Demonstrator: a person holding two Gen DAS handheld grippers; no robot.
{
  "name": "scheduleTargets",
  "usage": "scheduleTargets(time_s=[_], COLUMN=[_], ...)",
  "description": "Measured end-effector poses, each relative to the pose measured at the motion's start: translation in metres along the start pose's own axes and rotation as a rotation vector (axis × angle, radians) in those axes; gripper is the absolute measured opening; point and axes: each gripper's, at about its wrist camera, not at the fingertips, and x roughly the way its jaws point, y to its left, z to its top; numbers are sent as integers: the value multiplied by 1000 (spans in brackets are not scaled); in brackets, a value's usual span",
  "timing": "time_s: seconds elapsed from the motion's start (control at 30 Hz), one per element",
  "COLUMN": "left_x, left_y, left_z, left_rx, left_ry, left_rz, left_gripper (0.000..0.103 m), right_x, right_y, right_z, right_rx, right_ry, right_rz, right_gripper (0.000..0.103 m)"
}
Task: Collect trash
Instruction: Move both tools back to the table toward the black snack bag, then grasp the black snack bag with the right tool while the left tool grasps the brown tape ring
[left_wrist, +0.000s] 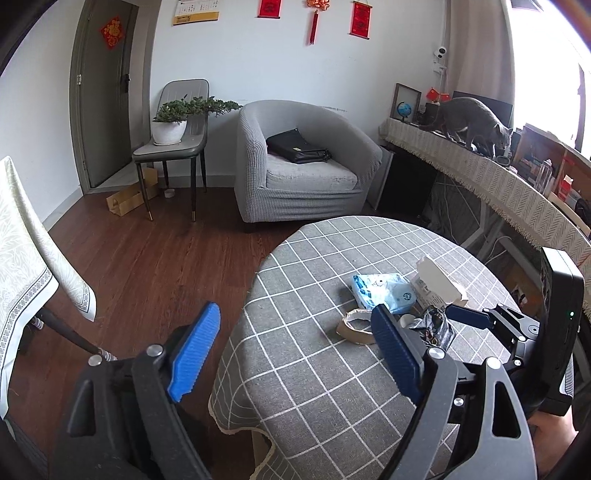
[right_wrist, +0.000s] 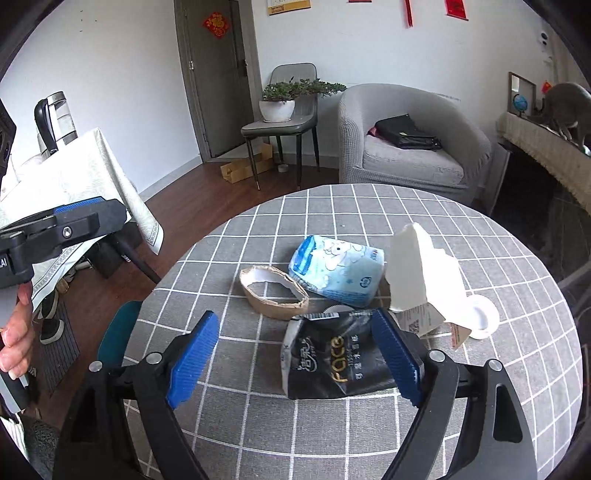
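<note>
Both grippers stand wide open and hold nothing. The right gripper (right_wrist: 295, 358) hangs over the near part of the round table (right_wrist: 498, 236), its jaws either side of the black tissue packet (right_wrist: 332, 365); the pads do not appear to press on it, though the right pad overlaps the packet's edge in this view and contact there cannot be ruled out. The left gripper (left_wrist: 295, 354) is at the table's left rim, half over the wooden floor (left_wrist: 147, 258).

The trash lies in one cluster near the table's middle: the black packet nearest, a brown paper ring (right_wrist: 275, 291) behind it to the left, a blue-and-white tissue pack (right_wrist: 336, 271) beyond, a torn white carton (right_wrist: 417, 273) to the right, and a white tape roll (right_wrist: 480, 315) just beside the carton.

Judgement: the step in hand is a first pick of the black packet. It is soft and flat; the gripper should come down squarely, pads low across its width, and close until the film bunches.

Clearances: open table to the front and left; the carton crowds the right pad. A draped table (right_wrist: 85, 177) stands to the left, well apart.
</note>
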Motion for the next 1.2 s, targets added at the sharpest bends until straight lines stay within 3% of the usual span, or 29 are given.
scheduleTargets(time_s=[0.43,0.7,0.77,0.87,1.2], left_x=[23,44,48,55,79], left_y=[-28,-39,-40,-43,-62], left_z=[-1,-9,-11,-13,-18], left_rx=[40,86,109,134,161], left_ry=[22,74,85,99,136], left_rz=[-17,-29,-39,-66,-78], left_gripper=[89,89,89,89,89], right_x=[15,23,26,25,-1], right_y=[-21,-19,-21,-20,-34], right_z=[-20,-16,-15,-15,-24], right_rx=[-11,2,10,1,7], right_ry=[122,138,148,147,120], right_rz=[-52,-67,-54,-39,-5], right_gripper=[92,92,81,74,72])
